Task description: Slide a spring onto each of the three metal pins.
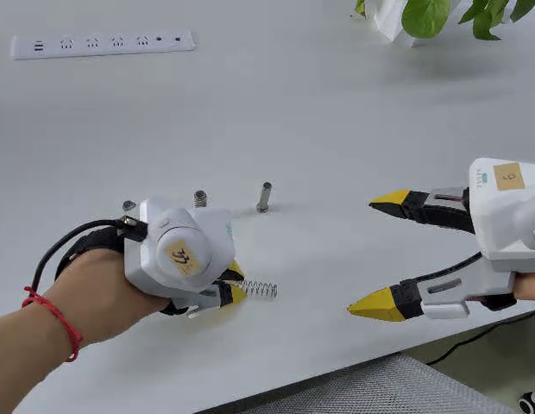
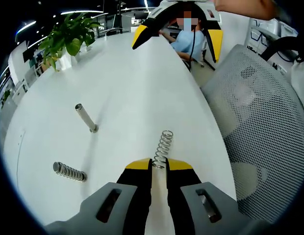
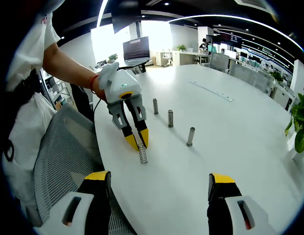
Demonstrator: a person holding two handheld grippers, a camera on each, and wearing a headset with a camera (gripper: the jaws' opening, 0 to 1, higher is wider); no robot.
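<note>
My left gripper (image 1: 234, 291) is shut on one end of a small steel spring (image 1: 261, 289), which sticks out over the white table toward the right. In the left gripper view the spring (image 2: 163, 147) rises from between the yellow tips. Three upright pins stand behind the gripper: two carry springs (image 1: 129, 205) (image 1: 199, 198), and the right-hand pin (image 1: 265, 197) is bare. The bare pin (image 2: 86, 118) stands ahead and left of the held spring. My right gripper (image 1: 367, 254) hangs open to the right, holding nothing, and faces the left gripper (image 3: 136, 139) and the pins.
A white power strip (image 1: 103, 43) lies at the far left of the table. A green plant (image 1: 440, 15) stands at the far right corner. A grey mesh chair (image 2: 260, 107) sits just past the table's near edge (image 1: 336, 371).
</note>
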